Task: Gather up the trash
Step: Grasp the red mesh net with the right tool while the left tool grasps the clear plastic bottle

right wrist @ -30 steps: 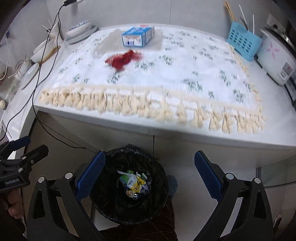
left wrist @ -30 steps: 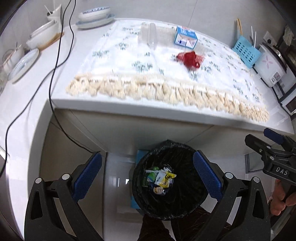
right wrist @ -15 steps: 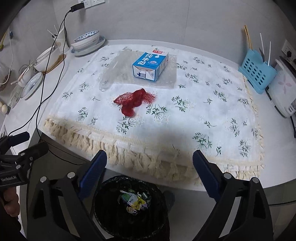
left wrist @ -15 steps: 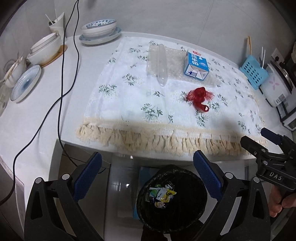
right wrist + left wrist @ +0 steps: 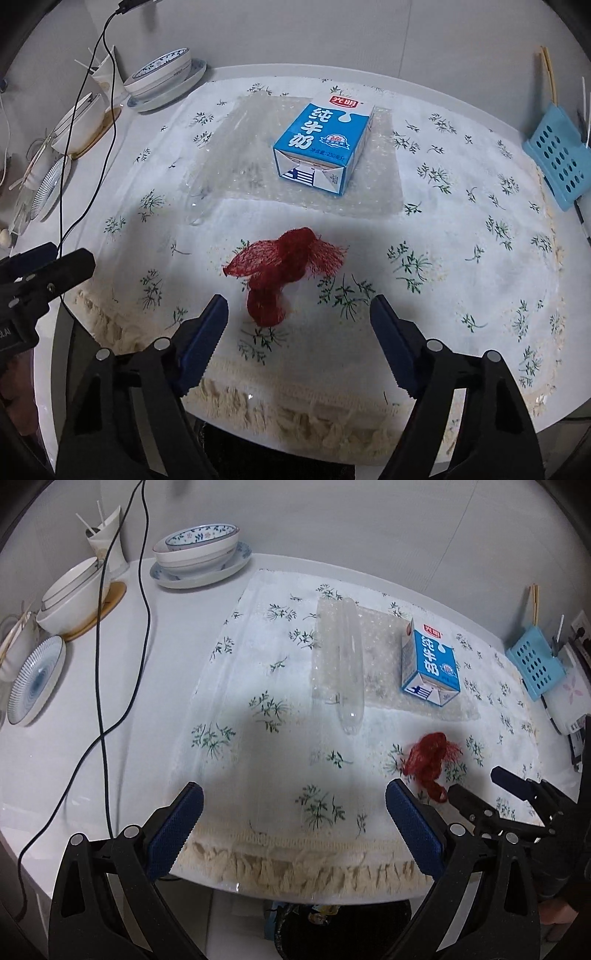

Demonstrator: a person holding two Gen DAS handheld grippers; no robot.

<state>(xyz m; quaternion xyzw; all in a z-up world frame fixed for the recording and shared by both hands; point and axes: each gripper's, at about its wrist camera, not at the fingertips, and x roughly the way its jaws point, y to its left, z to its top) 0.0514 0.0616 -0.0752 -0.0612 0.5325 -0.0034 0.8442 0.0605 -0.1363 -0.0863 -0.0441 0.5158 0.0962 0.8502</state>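
Both tools are spread wide and empty. The right tool (image 5: 297,314) lines up on the red mesh net (image 5: 282,269) near the counter (image 5: 74,738) edge, likely because it is the closest trash; the left tool (image 5: 293,805) hovers beside.

Both grippers are built from black plastic, with ribbed dark-blue pads lining the fingers of the left gripper (image 5: 294,812) and the right gripper (image 5: 298,319). Silver screws are set along the arms, and white lettering is printed on the body.
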